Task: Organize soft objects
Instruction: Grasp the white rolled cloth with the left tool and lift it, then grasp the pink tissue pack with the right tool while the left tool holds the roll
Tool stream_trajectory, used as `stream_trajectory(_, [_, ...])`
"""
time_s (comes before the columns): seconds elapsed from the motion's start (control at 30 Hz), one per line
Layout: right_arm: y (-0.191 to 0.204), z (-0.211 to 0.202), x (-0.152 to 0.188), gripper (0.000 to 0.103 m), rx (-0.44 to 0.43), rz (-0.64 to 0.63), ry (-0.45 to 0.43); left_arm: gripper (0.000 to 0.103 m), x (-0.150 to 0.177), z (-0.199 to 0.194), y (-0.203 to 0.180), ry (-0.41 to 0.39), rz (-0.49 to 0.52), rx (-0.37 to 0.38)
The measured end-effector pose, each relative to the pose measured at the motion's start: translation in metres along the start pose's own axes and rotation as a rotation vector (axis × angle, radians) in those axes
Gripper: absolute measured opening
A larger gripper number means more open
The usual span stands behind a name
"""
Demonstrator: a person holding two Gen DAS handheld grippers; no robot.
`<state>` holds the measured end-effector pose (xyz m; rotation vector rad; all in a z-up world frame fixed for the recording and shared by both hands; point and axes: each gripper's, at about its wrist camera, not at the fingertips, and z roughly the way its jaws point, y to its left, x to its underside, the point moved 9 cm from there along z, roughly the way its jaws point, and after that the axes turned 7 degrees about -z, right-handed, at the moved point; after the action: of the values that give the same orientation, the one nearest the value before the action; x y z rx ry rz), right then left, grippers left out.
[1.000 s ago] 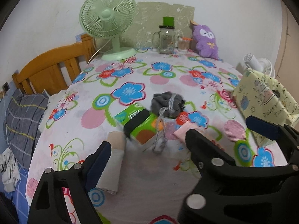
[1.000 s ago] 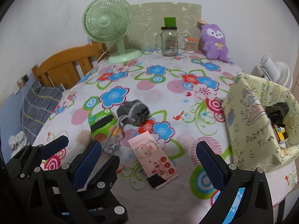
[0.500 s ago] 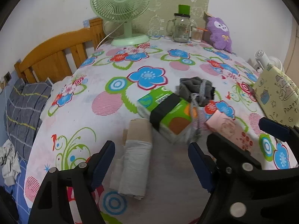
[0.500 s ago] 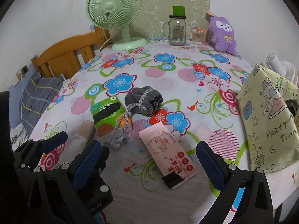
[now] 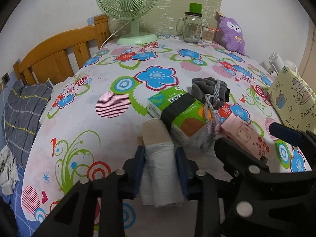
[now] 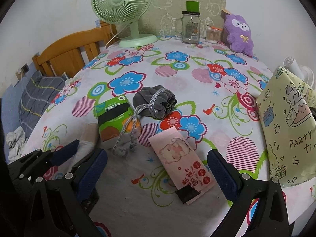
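A rolled white and tan cloth (image 5: 159, 158) lies near the table's front left edge. My left gripper (image 5: 160, 161) is shut on it, one blue pad on each side. Beyond it lie a green tissue pack (image 5: 175, 111), a grey drawstring pouch (image 5: 209, 90) and a pink wipes packet (image 5: 244, 136). My right gripper (image 6: 156, 169) is open and empty, low over the pink wipes packet (image 6: 180, 158). The green pack (image 6: 114, 116), the pouch (image 6: 156, 100) and part of the cloth (image 6: 86, 144) show in the right wrist view.
A yellow party gift bag (image 6: 290, 122) stands at the right edge. At the back stand a green fan (image 6: 126, 9), a glass jar (image 6: 190, 27), a swab cup (image 6: 213, 34) and a purple plush toy (image 6: 240, 34). A wooden bed frame (image 5: 59, 55) is on the left.
My left gripper moved down and forward onto the rolled cloth and shut on it. My right gripper lowered slightly and stayed open.
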<state>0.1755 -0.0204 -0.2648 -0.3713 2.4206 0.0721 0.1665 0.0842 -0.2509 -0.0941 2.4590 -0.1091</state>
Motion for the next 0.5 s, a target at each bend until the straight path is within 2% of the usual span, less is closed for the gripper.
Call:
stream_trajectory(0.07, [-0.004, 0.002, 0.0, 0.1, 0.014, 0.001, 0.001, 0.027, 0.001, -0.001, -0.004, 0.005, 0.007, 0.005])
stream_trajectory(0.13, [-0.007, 0.005, 0.001, 0.093, 0.013, 0.006, 0.014, 0.027, 0.003, -0.001, -0.012, 0.013, 0.016, 0.026])
stream_trajectory(0.37, [-0.018, 0.014, 0.006, 0.086, -0.003, 0.037, 0.047, 0.026, 0.003, 0.0, -0.031, 0.018, 0.05, 0.045])
stream_trajectory(0.5, [-0.023, 0.019, 0.008, 0.073, -0.029, 0.057, 0.067, 0.026, 0.002, 0.002, -0.037, 0.018, 0.064, 0.043])
